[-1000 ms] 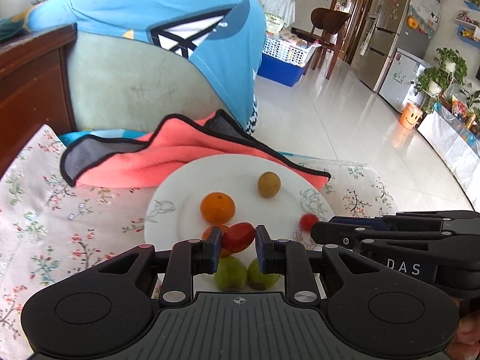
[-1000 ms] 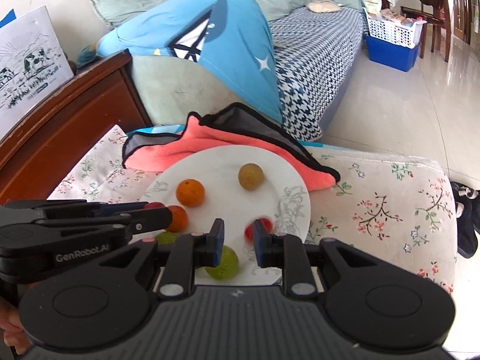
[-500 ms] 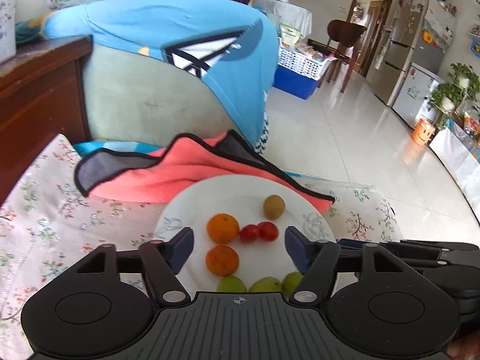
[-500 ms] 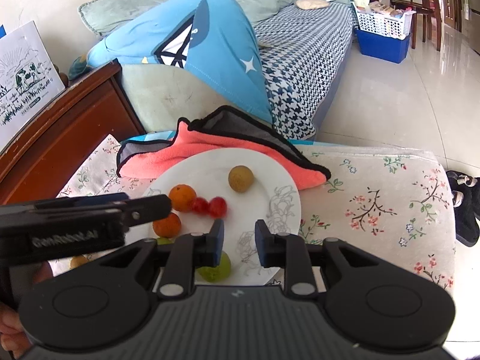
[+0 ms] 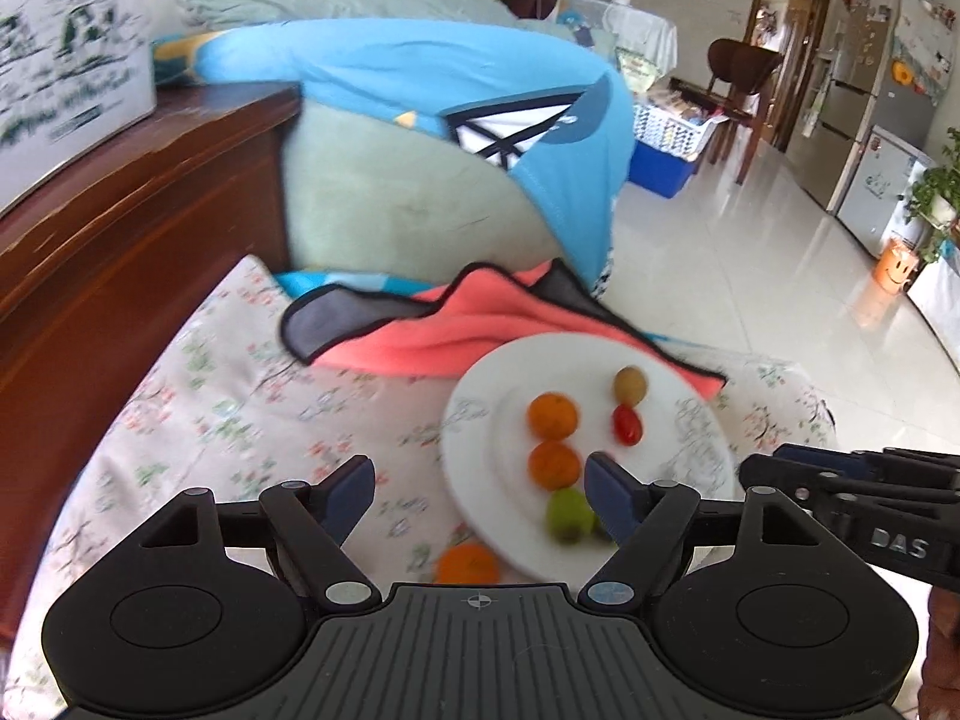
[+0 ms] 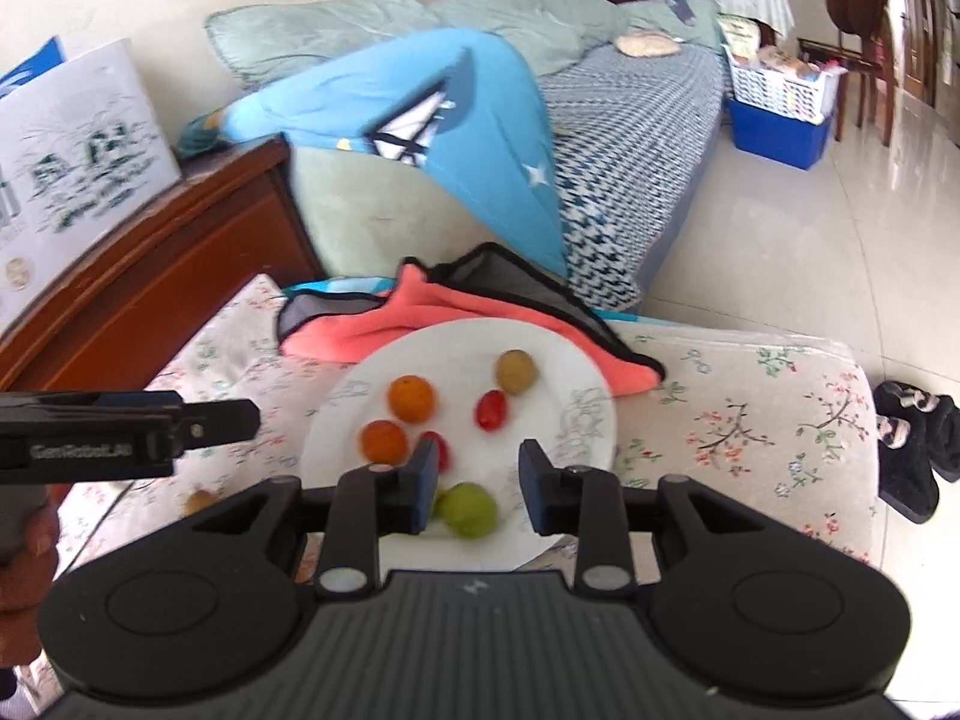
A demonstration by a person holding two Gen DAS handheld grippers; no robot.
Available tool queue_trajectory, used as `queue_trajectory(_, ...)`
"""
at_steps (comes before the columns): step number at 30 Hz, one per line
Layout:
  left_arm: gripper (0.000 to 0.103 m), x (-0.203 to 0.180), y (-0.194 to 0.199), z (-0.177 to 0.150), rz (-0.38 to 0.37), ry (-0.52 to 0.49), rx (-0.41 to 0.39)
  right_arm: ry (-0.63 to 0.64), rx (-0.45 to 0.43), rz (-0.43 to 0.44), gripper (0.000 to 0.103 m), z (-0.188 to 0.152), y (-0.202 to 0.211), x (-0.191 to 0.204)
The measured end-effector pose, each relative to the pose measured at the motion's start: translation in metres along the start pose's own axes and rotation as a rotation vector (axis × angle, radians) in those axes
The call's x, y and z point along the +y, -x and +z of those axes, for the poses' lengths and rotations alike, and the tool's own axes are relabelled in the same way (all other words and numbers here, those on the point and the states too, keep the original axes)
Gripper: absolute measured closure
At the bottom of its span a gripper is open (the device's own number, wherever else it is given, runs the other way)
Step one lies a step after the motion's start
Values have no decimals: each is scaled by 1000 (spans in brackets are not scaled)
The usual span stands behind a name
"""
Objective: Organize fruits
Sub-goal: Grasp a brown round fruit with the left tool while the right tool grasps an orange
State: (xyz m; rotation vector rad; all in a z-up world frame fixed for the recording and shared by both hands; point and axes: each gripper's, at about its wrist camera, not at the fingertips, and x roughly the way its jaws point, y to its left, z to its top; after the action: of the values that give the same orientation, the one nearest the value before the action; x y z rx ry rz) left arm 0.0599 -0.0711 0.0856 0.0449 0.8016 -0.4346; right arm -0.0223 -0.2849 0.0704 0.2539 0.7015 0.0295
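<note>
Loose orange [image 5: 467, 564] lies off plate [image 5: 474, 414], just below spread, empty left gripper [image 5: 480, 483]; right gripper [image 6: 474, 471], part-open and empty, is farther.

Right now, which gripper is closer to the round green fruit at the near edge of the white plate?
Right. The right gripper hangs open just over the green fruit; the left gripper sits off the plate's left side.

Both my wrist cams look forward and down, close over the floral cushion [image 5: 240, 396]. Left cam sits left, right cam right; both share the plate [image 5: 480, 402] [image 6: 576, 372].
</note>
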Motion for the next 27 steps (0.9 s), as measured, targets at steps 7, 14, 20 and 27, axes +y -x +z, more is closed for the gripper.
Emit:
queue_trajectory(7, 23, 22, 15, -6, 10, -27, 18, 60, 30, 75, 66, -17, 10, 30)
queue_trajectory(14, 22, 48, 16, -17, 8, -37, 59, 130, 103, 153, 65, -40, 6, 57)
queue_trajectory(20, 23, 65, 8, -23, 47, -40, 67, 191, 176, 239, 65, -58, 0, 78)
queue_trajectory(27, 23, 76, -9, -30, 43, -44, 97, 290, 251, 334, 65, -81, -6, 104)
